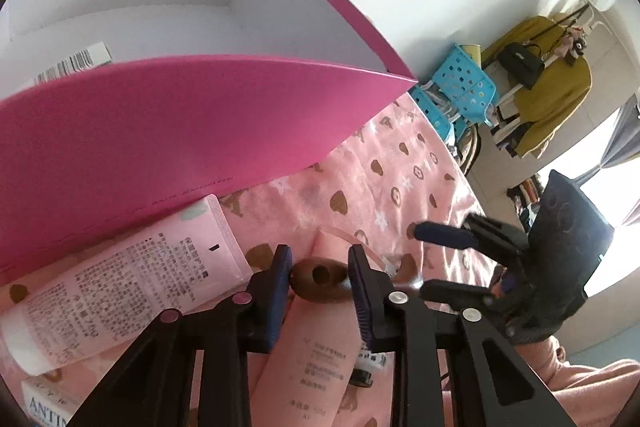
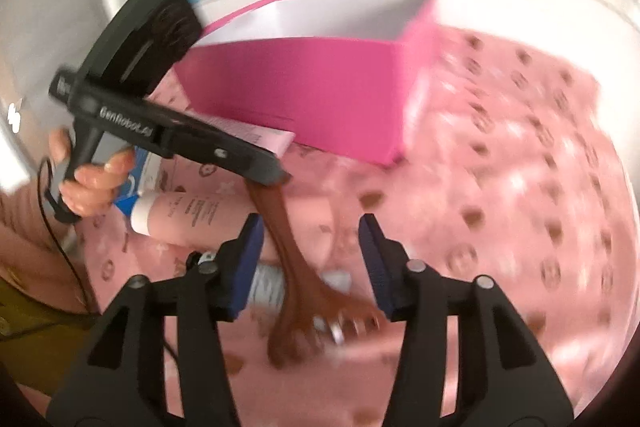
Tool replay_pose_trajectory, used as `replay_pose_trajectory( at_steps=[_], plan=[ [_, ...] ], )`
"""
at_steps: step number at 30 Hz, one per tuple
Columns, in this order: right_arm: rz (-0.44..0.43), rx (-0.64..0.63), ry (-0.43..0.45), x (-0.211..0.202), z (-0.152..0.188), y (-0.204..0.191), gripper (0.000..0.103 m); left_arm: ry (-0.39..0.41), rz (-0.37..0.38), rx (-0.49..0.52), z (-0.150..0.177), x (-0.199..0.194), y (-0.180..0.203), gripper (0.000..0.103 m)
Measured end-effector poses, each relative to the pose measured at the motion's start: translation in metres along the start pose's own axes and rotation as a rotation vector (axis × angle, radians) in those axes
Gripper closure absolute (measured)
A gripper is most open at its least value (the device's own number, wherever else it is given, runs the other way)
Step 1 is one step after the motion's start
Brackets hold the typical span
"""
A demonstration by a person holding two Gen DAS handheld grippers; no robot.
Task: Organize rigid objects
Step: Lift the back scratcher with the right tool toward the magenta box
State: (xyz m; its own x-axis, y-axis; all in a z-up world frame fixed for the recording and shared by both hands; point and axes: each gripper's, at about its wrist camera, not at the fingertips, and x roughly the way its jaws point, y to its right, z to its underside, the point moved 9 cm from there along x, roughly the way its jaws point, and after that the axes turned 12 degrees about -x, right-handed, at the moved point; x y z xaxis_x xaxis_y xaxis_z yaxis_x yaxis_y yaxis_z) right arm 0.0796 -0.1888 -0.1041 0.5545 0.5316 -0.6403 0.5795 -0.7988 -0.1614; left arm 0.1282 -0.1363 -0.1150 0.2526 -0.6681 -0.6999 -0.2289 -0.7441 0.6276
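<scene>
My left gripper (image 1: 320, 277) is shut on the handle end of a brown wooden comb (image 1: 318, 279), held just above the pink patterned cloth. In the right wrist view the comb (image 2: 296, 267) runs from the left gripper (image 2: 280, 179) down to its toothed end between my right gripper's open jaws. My right gripper (image 2: 312, 267) is open and empty; it also shows in the left wrist view (image 1: 444, 259). The open pink box (image 1: 180, 115) stands just behind, also in the right wrist view (image 2: 312, 87).
Two pink tubes lie on the cloth (image 1: 128, 279) (image 1: 316, 355), beside a white carton (image 1: 44, 403). A barcoded item (image 1: 76, 61) lies inside the box. Blue baskets (image 1: 464, 87) and a yellow coat (image 1: 552, 87) stand beyond the bed edge.
</scene>
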Motion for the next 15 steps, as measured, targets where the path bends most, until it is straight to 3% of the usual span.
replay_pose_trajectory(
  at_steps=[7,15],
  plan=[
    [0.022,0.238,-0.056,-0.026,0.062,0.002,0.05,0.0,0.011,0.016,0.008,-0.004,0.002,0.075],
    [0.003,0.258,-0.025,-0.024,0.052,-0.015,0.05,-0.025,-0.018,0.038,0.013,0.005,0.001,0.071]
  ],
)
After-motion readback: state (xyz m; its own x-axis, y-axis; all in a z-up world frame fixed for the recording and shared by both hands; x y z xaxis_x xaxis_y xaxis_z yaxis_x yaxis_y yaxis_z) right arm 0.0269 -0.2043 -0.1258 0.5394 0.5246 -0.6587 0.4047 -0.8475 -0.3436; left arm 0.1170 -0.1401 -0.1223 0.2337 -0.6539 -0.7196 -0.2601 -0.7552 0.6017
